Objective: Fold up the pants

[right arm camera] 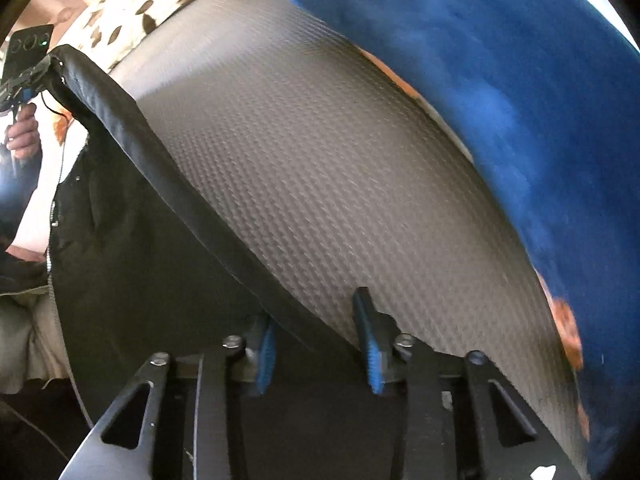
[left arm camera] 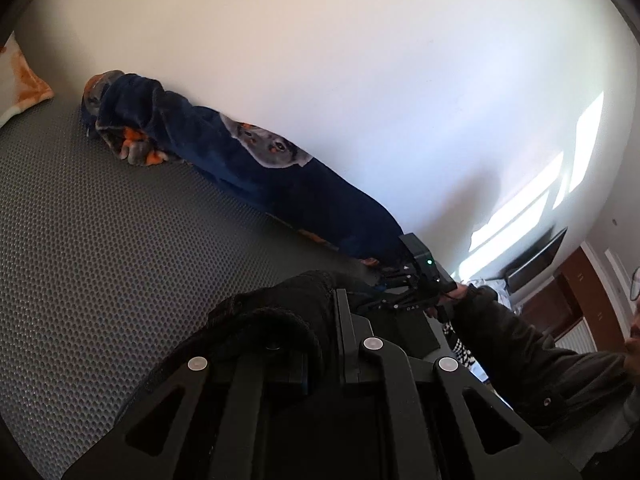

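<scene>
- Black pants (right arm camera: pixel 132 240) hang stretched above a bed whose grey, dimpled mattress cover (left arm camera: pixel 100 260) fills both views. One banded edge is pulled into a straight line between the two tools.
- The left tool (right arm camera: pixel 45 66) is clamped fully closed on the far corner of that edge. In its own camera the fingers vanish under bunched dark cloth. A person's hand (right arm camera: pixel 24 132) grips its handle.
- The right tool (right arm camera: pixel 318 340) points steeply down at the near end of the same edge. Its blue pads (right arm camera: pixel 372 352) stand apart on either side of the band. Mattress cover shows between the band and the right-hand pad, so no grip is seen here.
- The move likely turns on this: the edge's long axis runs diagonally away from the right tool toward the left tool, and the band already lies inside the right tool's gap. Closing, not reaching, seems the next need.
- A blue fleece blanket (left arm camera: pixel 280 176) with grey animal faces lies along the white wall (left arm camera: pixel 360 80), well clear of the pants. An orange-patterned pillow (left arm camera: pixel 20 80) sits at the bed's far end.
- No brand or label can be read; small white marks on the right tool's linkage are too small to make out.
</scene>
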A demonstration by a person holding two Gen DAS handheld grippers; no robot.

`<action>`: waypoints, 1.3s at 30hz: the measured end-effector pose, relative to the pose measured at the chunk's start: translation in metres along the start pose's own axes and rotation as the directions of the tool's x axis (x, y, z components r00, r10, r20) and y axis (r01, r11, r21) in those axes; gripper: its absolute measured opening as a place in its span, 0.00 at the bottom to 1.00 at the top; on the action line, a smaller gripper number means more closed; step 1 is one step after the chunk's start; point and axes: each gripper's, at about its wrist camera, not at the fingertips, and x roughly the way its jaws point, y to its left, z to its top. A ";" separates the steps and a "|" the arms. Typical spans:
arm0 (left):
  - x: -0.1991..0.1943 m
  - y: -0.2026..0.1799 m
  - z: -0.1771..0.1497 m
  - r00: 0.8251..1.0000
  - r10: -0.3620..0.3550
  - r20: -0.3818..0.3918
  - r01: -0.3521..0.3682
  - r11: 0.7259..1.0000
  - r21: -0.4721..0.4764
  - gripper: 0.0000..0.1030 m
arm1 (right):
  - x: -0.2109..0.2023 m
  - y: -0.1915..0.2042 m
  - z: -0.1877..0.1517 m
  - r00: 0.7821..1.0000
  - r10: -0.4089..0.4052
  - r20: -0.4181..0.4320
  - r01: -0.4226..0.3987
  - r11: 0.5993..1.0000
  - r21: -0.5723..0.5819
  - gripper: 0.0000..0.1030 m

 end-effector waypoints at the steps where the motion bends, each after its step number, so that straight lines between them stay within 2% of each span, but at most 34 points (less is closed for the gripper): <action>1: 0.001 0.000 0.000 1.000 0.009 -0.001 -0.009 1.000 -0.007 0.09 | -0.001 -0.001 -0.002 1.000 -0.012 0.010 0.012 1.000 0.008 0.19; 6: 0.004 0.001 0.002 0.998 0.066 -0.015 -0.066 0.998 -0.008 0.09 | -0.013 0.015 -0.012 0.990 -0.124 0.072 0.122 0.992 0.023 0.09; 9: 0.004 0.001 0.001 0.993 0.109 -0.041 -0.109 0.994 0.017 0.09 | -0.024 0.034 -0.020 0.965 -0.228 0.128 0.223 0.973 0.049 0.09; 12: -0.002 -0.004 -0.004 0.987 0.143 -0.070 -0.140 0.989 0.046 0.09 | -0.039 0.058 -0.034 0.929 -0.326 0.175 0.311 0.945 0.105 0.09; 14: -0.007 -0.011 -0.009 0.982 0.168 -0.084 -0.162 0.984 0.077 0.09 | -0.049 0.071 -0.042 0.913 -0.360 0.194 0.342 0.932 0.123 0.08; 15: -0.011 -0.016 -0.012 0.981 0.171 -0.093 -0.163 0.982 0.091 0.09 | -0.057 0.083 -0.049 0.898 -0.385 0.215 0.362 0.922 0.140 0.08; 19: -0.026 -0.027 -0.026 0.974 0.193 -0.117 -0.179 0.977 0.118 0.09 | -0.073 0.118 -0.071 0.877 -0.417 0.240 0.382 0.906 0.180 0.07; 23: -0.044 -0.038 -0.047 0.965 0.220 -0.141 -0.198 0.968 0.156 0.10 | -0.084 0.147 -0.103 0.876 -0.423 0.230 0.387 0.903 0.185 0.06; 27: -0.060 -0.042 -0.075 0.957 0.236 -0.169 -0.208 0.964 0.166 0.12 | -0.081 0.176 -0.141 0.898 -0.381 0.219 0.337 0.917 0.213 0.06; 30: -0.067 -0.040 -0.099 0.944 0.268 -0.194 -0.235 0.956 0.175 0.13 | -0.065 0.195 -0.157 0.916 -0.345 0.203 0.299 0.927 0.225 0.06; 33: -0.070 -0.033 -0.123 0.923 0.308 -0.230 -0.270 0.946 0.180 0.15 | -0.047 0.210 -0.170 0.934 -0.306 0.182 0.262 0.937 0.233 0.05; 36: -0.069 -0.026 -0.141 0.900 0.351 -0.258 -0.307 0.931 0.197 0.17 | -0.028 0.223 -0.179 0.940 -0.302 0.155 0.264 0.937 0.229 0.05; 37: -0.066 -0.024 -0.149 0.885 0.377 -0.274 -0.328 0.921 0.211 0.17 | -0.020 0.225 -0.182 0.943 -0.300 0.148 0.262 0.937 0.232 0.05; 39: -0.062 -0.021 -0.160 0.864 0.407 -0.296 -0.348 0.908 0.233 0.19 | -0.009 0.229 -0.185 0.944 -0.302 0.135 0.266 0.935 0.234 0.05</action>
